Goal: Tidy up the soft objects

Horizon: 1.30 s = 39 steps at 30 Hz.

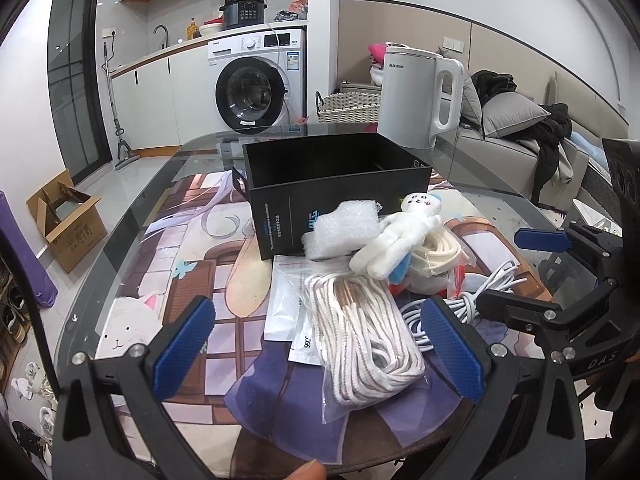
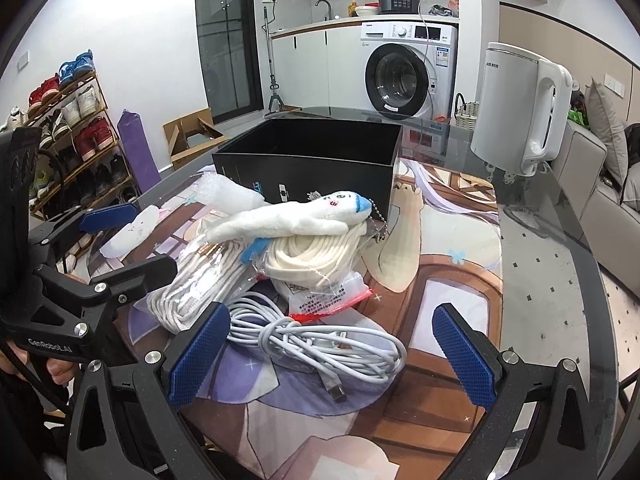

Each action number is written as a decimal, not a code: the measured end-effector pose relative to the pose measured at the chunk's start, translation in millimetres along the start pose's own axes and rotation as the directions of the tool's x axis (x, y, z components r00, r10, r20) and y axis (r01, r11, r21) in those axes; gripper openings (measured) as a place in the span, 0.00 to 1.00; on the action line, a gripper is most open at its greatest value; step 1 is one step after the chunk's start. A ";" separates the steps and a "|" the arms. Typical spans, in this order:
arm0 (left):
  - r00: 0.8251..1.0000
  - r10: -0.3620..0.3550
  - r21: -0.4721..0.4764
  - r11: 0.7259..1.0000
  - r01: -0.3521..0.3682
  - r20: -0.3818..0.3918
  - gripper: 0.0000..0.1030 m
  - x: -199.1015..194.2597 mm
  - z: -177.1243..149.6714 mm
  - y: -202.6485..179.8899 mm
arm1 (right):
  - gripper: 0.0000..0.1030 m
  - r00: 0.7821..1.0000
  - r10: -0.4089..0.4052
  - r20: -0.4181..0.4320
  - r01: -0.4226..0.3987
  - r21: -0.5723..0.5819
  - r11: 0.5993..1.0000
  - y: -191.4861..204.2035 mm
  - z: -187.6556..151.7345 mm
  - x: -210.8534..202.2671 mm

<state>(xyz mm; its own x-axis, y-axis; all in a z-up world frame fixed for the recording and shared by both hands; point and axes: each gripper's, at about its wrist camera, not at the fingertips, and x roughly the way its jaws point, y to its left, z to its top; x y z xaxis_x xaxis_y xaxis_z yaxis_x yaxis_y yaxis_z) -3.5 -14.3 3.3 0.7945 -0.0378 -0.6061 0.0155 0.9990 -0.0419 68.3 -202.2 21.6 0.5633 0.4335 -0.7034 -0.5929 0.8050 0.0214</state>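
Left gripper: spread wide, holding nothing; poised above the near edge of the worktop.
Right gripper: spread wide, holding nothing; its 2 blue pads flank the cable.
Bagged white rope: lies between the left gripper's fingers, just ahead of them.
White cable: a loose coil between the right gripper's fingers, its plug end nearest the gripper.
Plush toy: beyond the rope, resting on top of the pile, head toward the box.
Bagged cream cord: under the plush toy, ahead of the right gripper.
Foam wrap: ahead of the left gripper, touching the box front.
Black box: open-topped, farthest from both grippers, behind the pile.
Kettle: white, beyond the box, toward the right.
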 end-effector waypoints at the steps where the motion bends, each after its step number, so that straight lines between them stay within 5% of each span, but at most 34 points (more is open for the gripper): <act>1: 1.000 -0.002 0.002 1.000 0.002 -0.001 1.00 0.1 -0.3 -0.6 | 1.00 1.000 0.008 0.000 -0.008 0.002 1.000 -0.6 -0.3 0.1; 29: 1.000 0.000 -0.013 1.000 0.000 -0.018 1.00 8.6 -3.9 6.0 | 1.00 0.987 0.128 -0.094 -0.138 -0.102 0.985 4.0 -9.2 31.8; 39: 0.999 -0.009 0.006 1.000 0.009 -0.042 1.00 13.9 -6.9 4.1 | 1.00 0.953 0.245 -0.179 -0.274 -0.155 0.949 12.8 -20.3 18.5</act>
<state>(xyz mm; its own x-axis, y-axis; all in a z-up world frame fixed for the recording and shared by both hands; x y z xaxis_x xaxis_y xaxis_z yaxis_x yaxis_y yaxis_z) 3.4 -10.8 -10.8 0.7682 -0.0477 -0.6384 0.0263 0.9987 -0.0430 59.4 -192.1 -5.6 0.2882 0.5379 -0.7922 -0.8063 0.5826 0.1023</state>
